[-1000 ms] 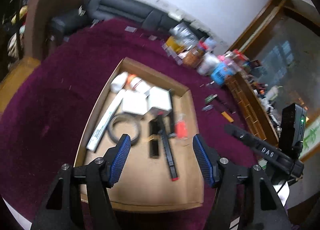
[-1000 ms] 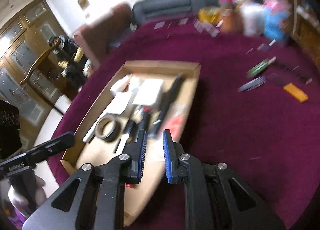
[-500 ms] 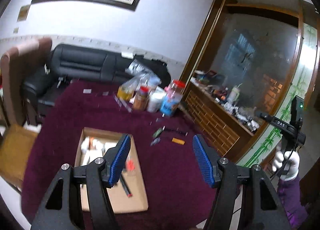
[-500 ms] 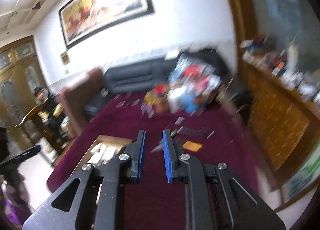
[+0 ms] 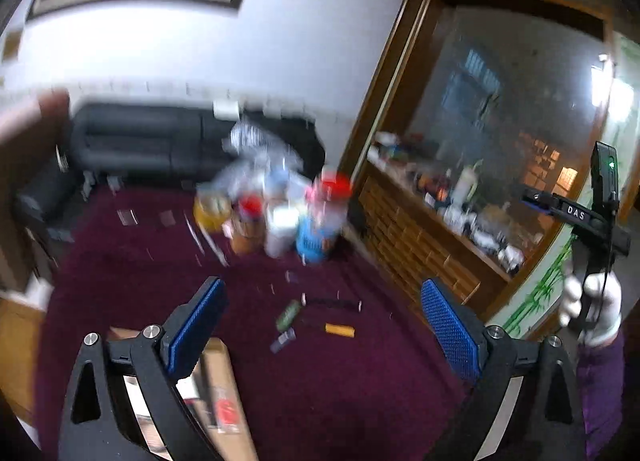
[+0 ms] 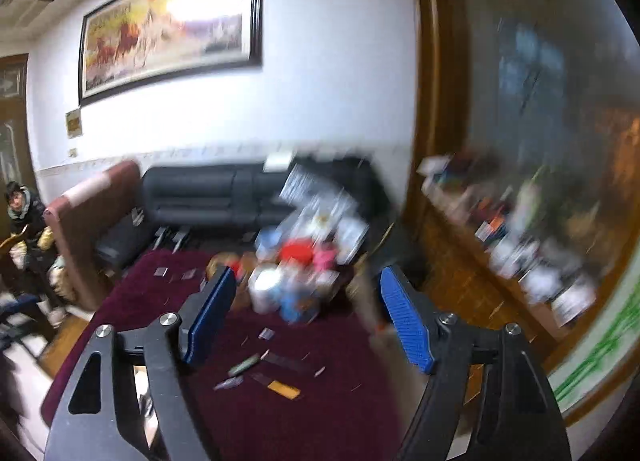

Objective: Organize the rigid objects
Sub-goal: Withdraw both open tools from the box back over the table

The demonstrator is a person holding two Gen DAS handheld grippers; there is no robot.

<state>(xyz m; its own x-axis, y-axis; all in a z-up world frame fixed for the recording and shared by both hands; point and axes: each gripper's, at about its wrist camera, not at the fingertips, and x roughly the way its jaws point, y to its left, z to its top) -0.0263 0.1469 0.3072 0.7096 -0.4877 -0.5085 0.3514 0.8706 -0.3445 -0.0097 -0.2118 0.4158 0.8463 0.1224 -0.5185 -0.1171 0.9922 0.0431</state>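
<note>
Both views are blurred and look across a dark red table. My left gripper (image 5: 320,329) is open and empty, high above the table. Below its left finger shows a corner of the cardboard tray (image 5: 224,385) with objects inside. Small items lie on the cloth: a green one (image 5: 289,313), a grey one (image 5: 283,341), an orange one (image 5: 340,329) and a black stick (image 5: 332,303). My right gripper (image 6: 306,317) is open and empty, held high too. The orange item (image 6: 284,389) and the green item (image 6: 244,365) show below it.
A cluster of jars and bags (image 5: 280,213) stands at the table's far edge. A black sofa (image 6: 208,197) and a brown chair (image 6: 88,221) stand behind. A wooden cabinet (image 5: 424,237) with clutter runs along the right. A person (image 6: 24,213) sits at far left.
Both grippers have lifted and tilted up from the tray toward the room. The right gripper has gone from nearly shut to wide open. The left stays open.
</note>
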